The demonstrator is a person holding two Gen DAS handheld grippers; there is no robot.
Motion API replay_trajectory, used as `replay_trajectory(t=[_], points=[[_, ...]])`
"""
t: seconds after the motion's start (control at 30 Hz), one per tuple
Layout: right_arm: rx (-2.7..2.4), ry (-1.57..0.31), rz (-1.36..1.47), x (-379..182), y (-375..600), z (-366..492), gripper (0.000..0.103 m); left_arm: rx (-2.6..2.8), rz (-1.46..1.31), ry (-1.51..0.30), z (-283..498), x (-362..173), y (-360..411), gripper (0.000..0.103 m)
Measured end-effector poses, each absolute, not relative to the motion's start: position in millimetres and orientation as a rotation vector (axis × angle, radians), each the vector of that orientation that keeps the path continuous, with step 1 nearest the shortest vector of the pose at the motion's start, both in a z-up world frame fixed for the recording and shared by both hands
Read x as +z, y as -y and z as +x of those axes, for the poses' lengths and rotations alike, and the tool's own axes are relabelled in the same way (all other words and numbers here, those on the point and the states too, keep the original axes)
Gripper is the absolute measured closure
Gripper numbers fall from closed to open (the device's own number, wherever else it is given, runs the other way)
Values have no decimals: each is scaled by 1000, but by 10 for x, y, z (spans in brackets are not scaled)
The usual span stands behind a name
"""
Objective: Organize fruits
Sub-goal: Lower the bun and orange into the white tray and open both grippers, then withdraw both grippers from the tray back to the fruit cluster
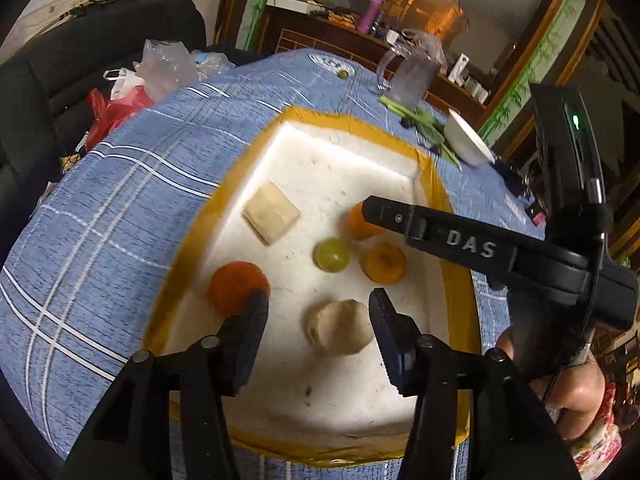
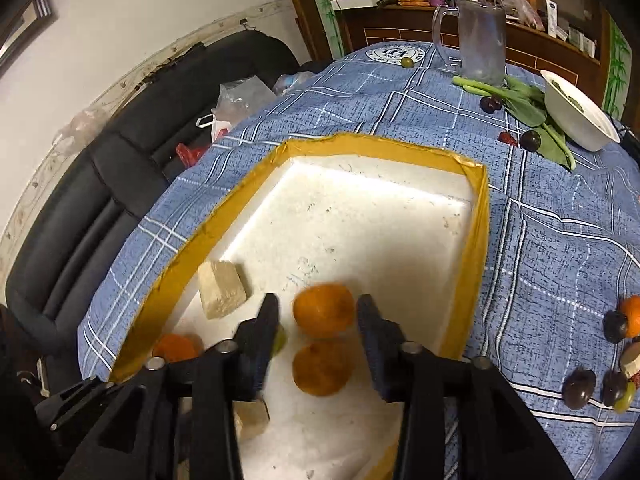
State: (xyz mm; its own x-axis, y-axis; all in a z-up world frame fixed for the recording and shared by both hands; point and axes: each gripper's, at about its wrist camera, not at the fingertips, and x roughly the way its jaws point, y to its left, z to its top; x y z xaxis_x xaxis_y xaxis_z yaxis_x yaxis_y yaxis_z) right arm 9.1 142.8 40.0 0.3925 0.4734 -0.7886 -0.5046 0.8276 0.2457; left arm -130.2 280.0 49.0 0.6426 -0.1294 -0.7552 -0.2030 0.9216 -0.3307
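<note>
A white foam tray with a yellow taped rim lies on the blue checked cloth. In it are a beige block, three oranges, a green grape and a beige lump. My left gripper is open over the lump, with a gap at the left pad. One finger of my right gripper reaches in over the far orange. In the right wrist view my right gripper is open, and a blurred orange sits between its fingers, untouched. A second orange lies nearer.
On the cloth to the right of the tray lie dark plums, another orange and a grape. Farther back stand a white bowl, leafy greens and a glass mug. A black sofa with plastic bags borders the table's left side.
</note>
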Motion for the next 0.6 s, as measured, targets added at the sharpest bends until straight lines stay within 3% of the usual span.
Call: replay_trajectory(t=[0.27,0.4,0.6], points=[[590,-895,7,730,-1153,-47,43,50,-427,-851,-1389,591,-2839,47],[551,-826,43,918,-804,-244,33,29,-386,-846,-1397,667,-2657,45],[467,-774,81,972,-245,-526,33,19,-249,-818,-1474,828,-2200,38]])
